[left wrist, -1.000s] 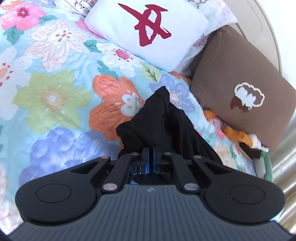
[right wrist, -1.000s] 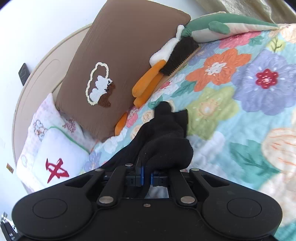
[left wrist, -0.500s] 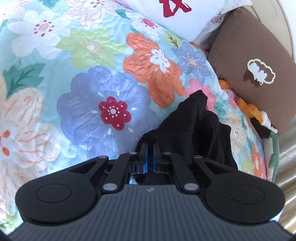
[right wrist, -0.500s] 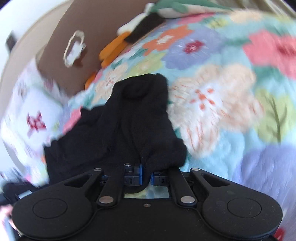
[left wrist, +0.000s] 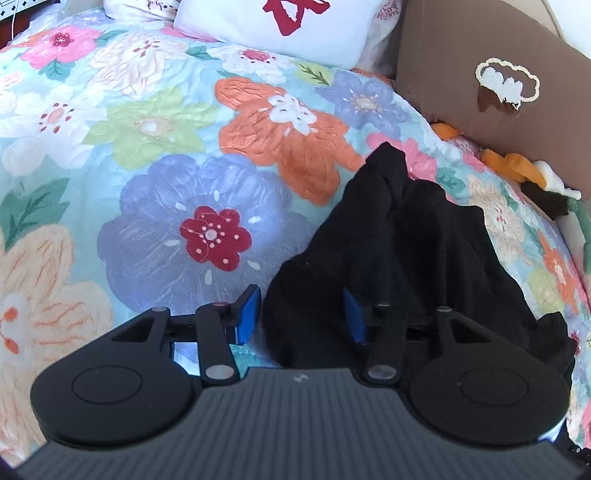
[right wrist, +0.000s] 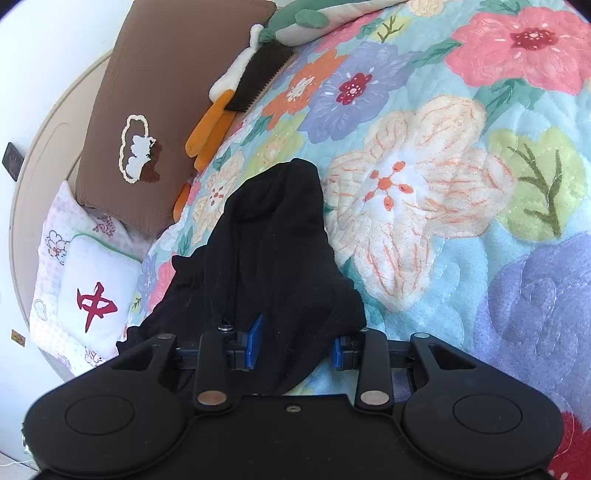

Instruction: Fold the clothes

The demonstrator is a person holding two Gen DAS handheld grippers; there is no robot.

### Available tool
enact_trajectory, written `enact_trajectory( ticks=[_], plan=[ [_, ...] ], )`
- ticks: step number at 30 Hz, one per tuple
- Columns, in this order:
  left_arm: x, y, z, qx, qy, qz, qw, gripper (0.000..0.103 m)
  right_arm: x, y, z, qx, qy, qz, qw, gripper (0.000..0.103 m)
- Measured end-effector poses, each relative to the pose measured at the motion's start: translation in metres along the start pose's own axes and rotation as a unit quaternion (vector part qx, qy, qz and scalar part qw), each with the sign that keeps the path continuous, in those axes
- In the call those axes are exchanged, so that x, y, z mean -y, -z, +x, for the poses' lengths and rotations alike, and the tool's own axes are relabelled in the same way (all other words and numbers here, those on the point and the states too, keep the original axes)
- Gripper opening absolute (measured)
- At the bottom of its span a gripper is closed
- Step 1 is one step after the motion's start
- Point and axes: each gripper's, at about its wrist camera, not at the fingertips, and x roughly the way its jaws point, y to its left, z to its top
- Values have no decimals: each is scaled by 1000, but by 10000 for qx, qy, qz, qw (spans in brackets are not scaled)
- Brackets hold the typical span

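A black garment lies bunched on the floral bedspread. My left gripper is open, its blue pads apart on either side of the garment's near edge. In the right wrist view the same black garment lies in a long heap on the bedspread. My right gripper is open too, with the cloth's near edge lying loose between its blue pads.
A brown pillow with a cloud patch and a white pillow with a red character stand at the bed's head. An orange and green plush toy lies by the brown pillow. A beige headboard curves behind.
Both grippers were shut on the black garment while carrying it down the bed; now both have opened and the garment rests on the bedspread.
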Motion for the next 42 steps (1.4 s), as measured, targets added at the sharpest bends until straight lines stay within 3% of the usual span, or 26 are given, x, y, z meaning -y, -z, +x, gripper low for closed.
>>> enact_trajectory(
  ticks=[4, 8, 10, 12, 13, 14, 15, 16, 22, 24, 25, 26, 27, 28, 30, 32, 37, 42],
  plan=[
    [-5, -4, -6, -165, 232, -76, 9996, 57, 4, -2, 1, -16, -78, 93, 9999, 40],
    [-14, -6, -17, -900, 693, 167, 9934, 57, -1, -4, 3, -68, -29, -92, 9999, 40],
    [-26, -7, -12, -941, 965, -473, 9898, 59, -4, -4, 4, -97, 6, -172, 9998, 41],
    [-36, -6, 1, -961, 1114, -1130, 9826, 71, -4, -3, 4, -71, -23, -122, 9999, 45],
    [-37, -5, 7, -914, 1120, -1288, 9811, 71, -5, -2, 5, -49, -42, -109, 9999, 49],
    [-32, -6, 10, -801, 1072, -1195, 9838, 65, -6, -1, 5, -32, -51, -128, 9999, 50],
    [-27, -8, 14, -703, 1025, -1067, 9865, 33, -6, 0, 6, -10, -68, -155, 9999, 53],
    [-19, -12, 19, -706, 1002, -748, 9896, 12, -7, 1, 7, 16, -89, -182, 9998, 55],
    [-1, -9, 22, -400, 845, -562, 9940, 15, -4, 4, 12, 200, -208, -132, 9995, 55],
    [-6, -8, 26, -457, 974, -842, 9906, 29, -1, 3, 12, 240, -284, 17, 9993, 55],
    [-8, -8, 28, -463, 1063, -974, 9885, 31, 0, 2, 13, 267, -330, 106, 9990, 55],
    [-10, -7, 28, -407, 1124, -1020, 9876, 30, 3, 2, 13, 296, -379, 197, 9986, 55],
    [-9, -6, 28, -347, 1134, -981, 9881, 19, 5, 2, 14, 326, -427, 288, 9981, 53],
    [-5, -8, 26, -279, 1063, -830, 9905, 13, 4, 1, 16, 329, -443, 265, 9981, 45],
    [3, -11, 22, -126, 916, -509, 9944, 11, 1, -4, 27, 153, -360, 106, 9992, 17],
    [22, -27, 3, 243, 861, -34, 9960, 11, -8, -17, 32, 141, -390, 44, 9991, 16],
    [58, -85, -53, 890, 1188, 237, 9886, 10, -86, -78, 16, 369, -1024, -973, 9893, 15],
    [65, -105, -112, 1142, 1508, 147, 9818, 10, -148, -113, -31, 377, -1675, -1343, 9760, 15]
  ],
)
